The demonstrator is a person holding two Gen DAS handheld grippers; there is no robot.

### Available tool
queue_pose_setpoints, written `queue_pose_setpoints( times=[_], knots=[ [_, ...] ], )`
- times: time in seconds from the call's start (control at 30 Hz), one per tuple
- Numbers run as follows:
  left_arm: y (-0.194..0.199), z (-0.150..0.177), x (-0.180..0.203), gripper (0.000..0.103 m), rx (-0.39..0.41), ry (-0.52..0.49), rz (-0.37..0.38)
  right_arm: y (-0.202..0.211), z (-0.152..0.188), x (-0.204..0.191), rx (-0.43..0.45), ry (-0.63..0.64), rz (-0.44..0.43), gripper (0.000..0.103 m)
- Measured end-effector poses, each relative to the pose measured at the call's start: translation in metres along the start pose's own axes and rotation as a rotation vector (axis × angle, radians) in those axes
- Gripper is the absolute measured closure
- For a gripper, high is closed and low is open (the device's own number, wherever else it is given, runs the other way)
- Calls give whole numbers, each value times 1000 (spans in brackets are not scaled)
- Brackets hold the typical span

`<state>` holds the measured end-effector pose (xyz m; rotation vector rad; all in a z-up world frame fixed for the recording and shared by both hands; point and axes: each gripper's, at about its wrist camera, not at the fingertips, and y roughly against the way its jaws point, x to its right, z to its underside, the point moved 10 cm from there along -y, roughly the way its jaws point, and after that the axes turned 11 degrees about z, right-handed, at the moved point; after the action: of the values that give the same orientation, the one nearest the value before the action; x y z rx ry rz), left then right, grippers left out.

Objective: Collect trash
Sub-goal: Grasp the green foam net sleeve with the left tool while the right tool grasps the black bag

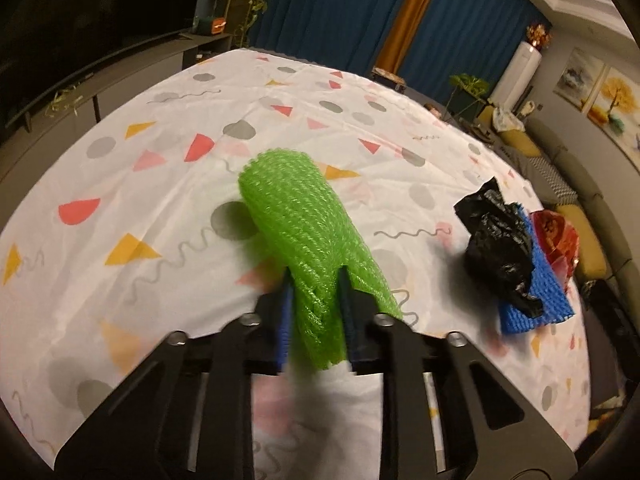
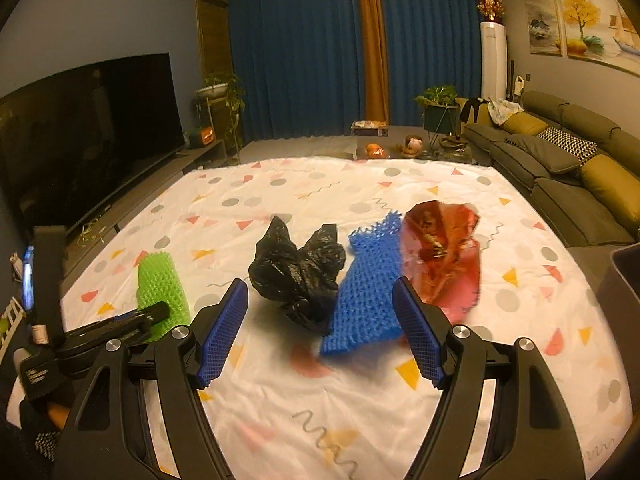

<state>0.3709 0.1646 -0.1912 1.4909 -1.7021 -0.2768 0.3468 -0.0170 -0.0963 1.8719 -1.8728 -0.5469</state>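
Counter (image 2: pixel 360 408): covered by a white cloth printed with grey dots, coloured triangles and squiggles; most of both views is filled by it.
Red bag (image 2: pixel 442 258): seen right of centre in the right wrist view, translucent, touching the blue net's right edge; only a sliver is seen at the right edge of the left wrist view (image 1: pixel 558 236).
Blue foam net (image 2: pixel 366 300): laid lengthwise at the centre of the right wrist view, between the red bag and the black bag.
Black bag (image 2: pixel 296 276): crumpled, resting partly on the blue net's left side; in the left wrist view (image 1: pixel 500 240) it is seen at the right, on top of the net (image 1: pixel 548 296).
Green foam net (image 1: pixel 304 232): held at its near end at the centre of the left wrist view, its far end lifted over the cloth; seen lower left in the right wrist view (image 2: pixel 162 288).
Left tongs (image 1: pixel 316 300): pinched onto the green foam net.
Right tongs (image 2: pixel 320 332): spread wide, nothing between the pads, placed before the black bag and blue net.
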Motion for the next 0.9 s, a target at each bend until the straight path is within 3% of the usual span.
queue_pose_setpoints(
  times=[0.1,0.23,0.37,0.7,0.9],
  knots=[
    [2,-2,7,94,13,-36,16,-13,3,-7,-22,22,3,41],
    [16,-8,14,94,65,-64,24,-31,7,-12,-49,19,3,41],
    [35,-21,11,94,149,-79,-14,-43,6,-16,-58,18,3,41],
    [44,-31,4,94,190,-116,-93,-74,10,-30,-106,49,7,42],
    [45,-32,-1,94,188,-105,-98,-81,15,-34,-141,70,11,63]
  ],
)
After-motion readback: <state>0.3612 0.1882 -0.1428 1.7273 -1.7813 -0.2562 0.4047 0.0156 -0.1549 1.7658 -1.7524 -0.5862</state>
